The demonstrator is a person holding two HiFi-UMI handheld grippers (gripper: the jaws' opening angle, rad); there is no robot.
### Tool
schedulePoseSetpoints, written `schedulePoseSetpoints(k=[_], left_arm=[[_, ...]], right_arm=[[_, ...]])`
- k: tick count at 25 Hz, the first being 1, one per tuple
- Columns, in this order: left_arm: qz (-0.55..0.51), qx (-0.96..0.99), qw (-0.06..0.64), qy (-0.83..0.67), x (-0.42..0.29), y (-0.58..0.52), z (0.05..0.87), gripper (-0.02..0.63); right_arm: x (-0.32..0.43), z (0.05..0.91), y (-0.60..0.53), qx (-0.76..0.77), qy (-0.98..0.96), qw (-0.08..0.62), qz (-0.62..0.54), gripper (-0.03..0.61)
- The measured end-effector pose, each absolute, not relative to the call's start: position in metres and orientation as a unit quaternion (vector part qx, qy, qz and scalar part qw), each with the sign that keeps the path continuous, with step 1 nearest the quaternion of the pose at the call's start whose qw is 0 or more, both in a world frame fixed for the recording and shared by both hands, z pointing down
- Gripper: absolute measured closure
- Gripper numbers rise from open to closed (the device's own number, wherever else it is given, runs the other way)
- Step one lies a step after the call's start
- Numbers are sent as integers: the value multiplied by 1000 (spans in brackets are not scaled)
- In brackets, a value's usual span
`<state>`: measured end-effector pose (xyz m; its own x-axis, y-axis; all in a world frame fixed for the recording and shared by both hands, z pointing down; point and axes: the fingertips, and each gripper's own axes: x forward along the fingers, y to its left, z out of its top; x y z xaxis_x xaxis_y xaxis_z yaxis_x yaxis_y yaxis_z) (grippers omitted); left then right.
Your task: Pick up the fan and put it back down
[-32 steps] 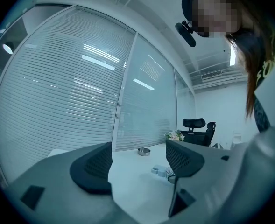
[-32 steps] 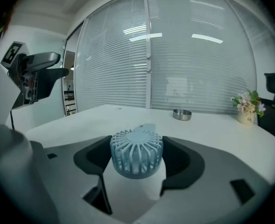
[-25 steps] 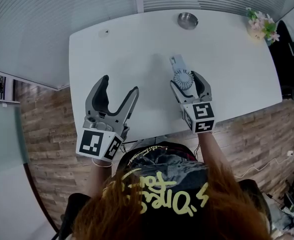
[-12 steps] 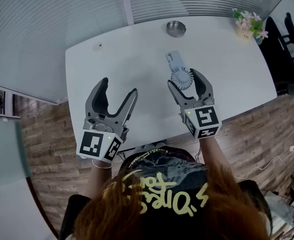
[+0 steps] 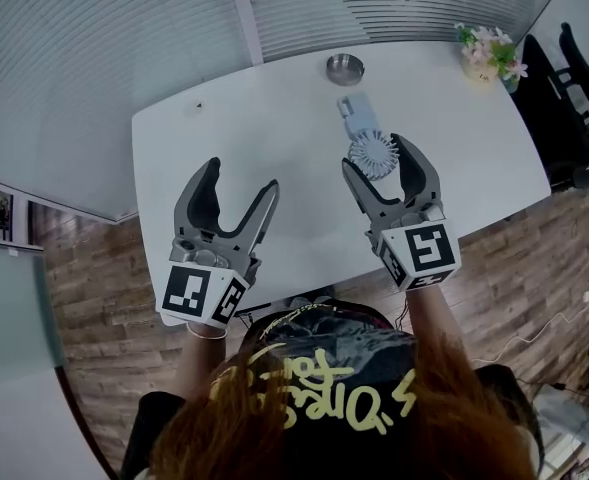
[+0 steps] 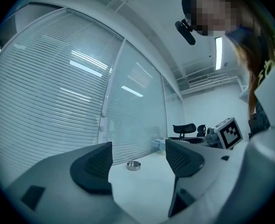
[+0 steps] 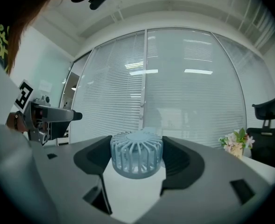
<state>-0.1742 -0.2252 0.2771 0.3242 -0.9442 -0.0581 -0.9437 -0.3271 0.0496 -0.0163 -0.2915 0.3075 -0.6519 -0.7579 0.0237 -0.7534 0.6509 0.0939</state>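
A small pale blue fan with a round grille head is held above the white table; its base points away from me. My right gripper is shut on the grille head, a pad on each side. In the right gripper view the fan head fills the gap of the right gripper, both pads touching it. My left gripper hovers over the table's left part, open, with nothing between its jaws. In the left gripper view the left gripper stands wide, with only table behind it.
A round metal ashtray sits at the table's far edge, also seen as the ashtray. A small flower pot stands at the far right corner. Black office chairs stand to the right. Glass walls with blinds run behind the table.
The right gripper has risen with the fan in its jaws, lifting it clear of the table. The left gripper has risen slightly and stayed open.
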Motion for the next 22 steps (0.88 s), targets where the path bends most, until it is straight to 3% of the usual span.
schedulePoseSetpoints(k=[22], left_arm=[[-45,823,-12,-567,-170,-219,263,270]], right_arm=[[-10,263,-269,428,-901,-23,-66,247]])
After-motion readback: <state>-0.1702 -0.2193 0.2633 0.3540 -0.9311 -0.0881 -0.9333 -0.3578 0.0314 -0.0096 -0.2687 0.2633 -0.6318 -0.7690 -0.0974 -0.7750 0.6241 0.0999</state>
